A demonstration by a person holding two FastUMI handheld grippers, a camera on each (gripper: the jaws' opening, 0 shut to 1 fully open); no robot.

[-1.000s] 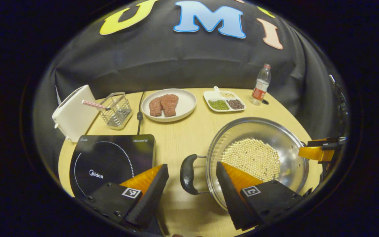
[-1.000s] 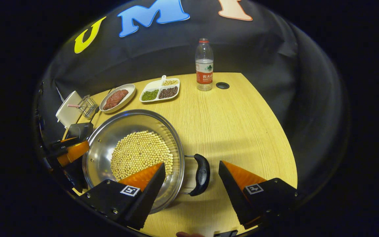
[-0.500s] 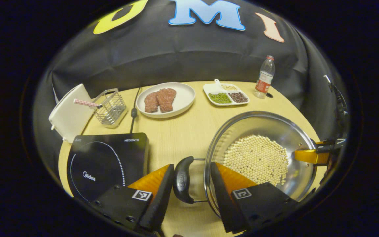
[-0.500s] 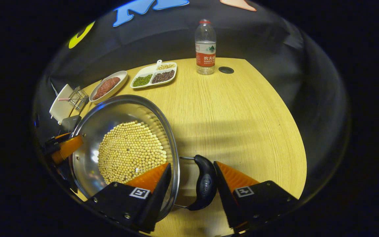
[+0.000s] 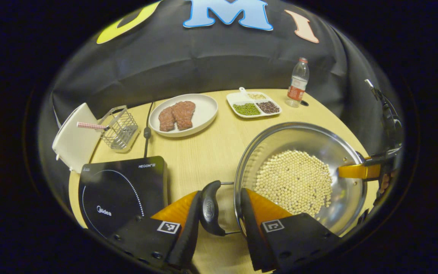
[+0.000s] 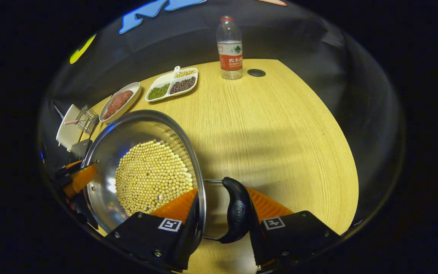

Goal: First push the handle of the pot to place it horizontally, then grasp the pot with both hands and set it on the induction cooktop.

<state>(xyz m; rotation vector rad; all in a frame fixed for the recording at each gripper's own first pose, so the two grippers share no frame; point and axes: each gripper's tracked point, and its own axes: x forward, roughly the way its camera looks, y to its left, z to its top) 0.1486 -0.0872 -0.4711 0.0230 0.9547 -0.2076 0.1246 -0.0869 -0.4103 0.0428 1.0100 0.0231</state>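
The left gripper view is showing the black glass induction cooktop (image 5: 124, 190) lying flat at the near left of the pale wooden table (image 5: 211, 152). It is well apart from the wide stainless-steel pot (image 5: 340, 140), which is sitting to its right with a layer of pale soybeans (image 5: 291, 180). The right gripper view is showing more of the bare right side of the table (image 6: 280, 133), up to the clear plastic water bottle (image 6: 229, 49), and the cooktop is showing there only as a dark corner that is hard to make out. The left gripper (image 5: 219, 194) is reaching around the pot's black left handle (image 5: 208, 209), and its jaws are standing narrow. One finger is touching the grip and the other is lying at the rim, though whether both are pressing cannot be told. The right gripper (image 6: 222, 198) is doing the same at the black right handle (image 6: 238, 211), narrow, with one finger over the pot (image 6: 127, 129) rim. A second ago both grippers were gaping wide and clear of the handles; since then they have been closing in. The two handles are sticking out level on opposite sides, so the pot's long axis is running across the table from one gripper to the other.
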